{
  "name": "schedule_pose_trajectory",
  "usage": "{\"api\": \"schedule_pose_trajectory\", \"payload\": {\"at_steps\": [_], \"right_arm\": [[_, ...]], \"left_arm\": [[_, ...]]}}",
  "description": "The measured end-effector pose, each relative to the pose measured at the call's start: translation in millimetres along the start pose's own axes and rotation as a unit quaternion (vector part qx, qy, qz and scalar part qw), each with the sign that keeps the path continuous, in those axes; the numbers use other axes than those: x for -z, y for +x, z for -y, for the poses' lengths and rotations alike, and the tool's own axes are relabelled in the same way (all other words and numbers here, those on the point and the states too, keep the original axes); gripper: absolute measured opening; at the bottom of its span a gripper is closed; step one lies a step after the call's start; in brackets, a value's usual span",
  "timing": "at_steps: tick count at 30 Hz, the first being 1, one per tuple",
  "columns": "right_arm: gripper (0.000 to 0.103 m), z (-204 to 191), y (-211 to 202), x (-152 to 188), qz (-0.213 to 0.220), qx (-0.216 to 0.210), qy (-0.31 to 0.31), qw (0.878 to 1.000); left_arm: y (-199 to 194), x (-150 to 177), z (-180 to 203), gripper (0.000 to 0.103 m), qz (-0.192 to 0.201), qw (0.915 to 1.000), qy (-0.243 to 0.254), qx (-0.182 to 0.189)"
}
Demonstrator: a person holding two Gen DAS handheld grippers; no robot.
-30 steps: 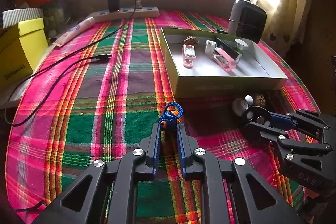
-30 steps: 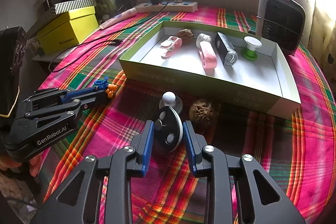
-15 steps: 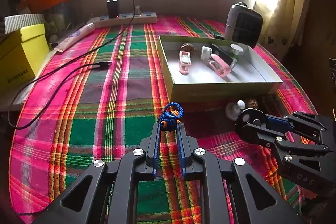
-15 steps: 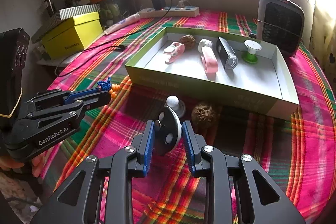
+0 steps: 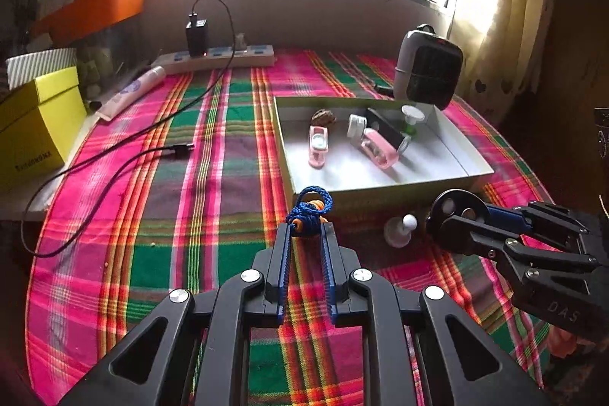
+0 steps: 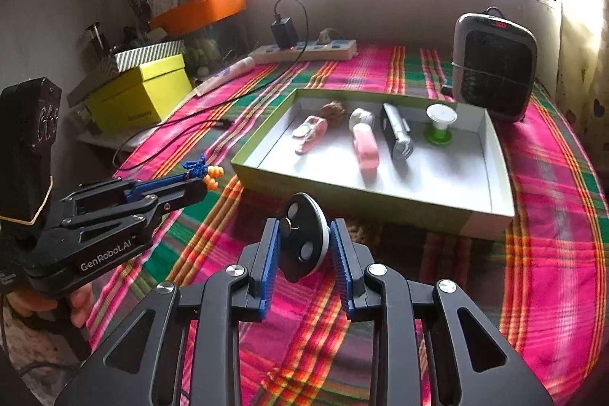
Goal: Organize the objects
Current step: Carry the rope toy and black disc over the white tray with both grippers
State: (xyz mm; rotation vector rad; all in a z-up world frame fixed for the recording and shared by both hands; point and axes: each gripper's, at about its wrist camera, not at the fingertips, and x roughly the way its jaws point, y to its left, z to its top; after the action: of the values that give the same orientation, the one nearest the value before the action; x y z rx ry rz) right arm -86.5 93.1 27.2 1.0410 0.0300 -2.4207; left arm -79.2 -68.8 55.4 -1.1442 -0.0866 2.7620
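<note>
Left wrist view: left gripper (image 5: 306, 234) jaws pinch a blue cord (image 5: 309, 212); right gripper (image 6: 304, 238) jaws clamp a black disc (image 6: 303, 241).

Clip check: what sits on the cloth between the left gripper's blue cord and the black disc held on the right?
In the left wrist view, one white knobbed piece stands between the blue cord and black disc; otherwise bare plaid cloth.

Tray (image 6: 498, 177) mid-table; heater (image 6: 495, 63) behind its right corner; power strip (image 6: 304, 50) far back; boxes (image 6: 141, 94) left.
</note>
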Motion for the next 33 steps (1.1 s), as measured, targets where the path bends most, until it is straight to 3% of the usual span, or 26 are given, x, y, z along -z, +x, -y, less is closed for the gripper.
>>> {"api": "schedule_pose_trajectory", "payload": {"at_steps": [33], "right_arm": [[0.028,32,31,-49,-0.005,-0.002,-0.009,1.000]], "left_arm": [[34,-34,21,0.014,-0.007,0.9998,0.016,0.004]]}}
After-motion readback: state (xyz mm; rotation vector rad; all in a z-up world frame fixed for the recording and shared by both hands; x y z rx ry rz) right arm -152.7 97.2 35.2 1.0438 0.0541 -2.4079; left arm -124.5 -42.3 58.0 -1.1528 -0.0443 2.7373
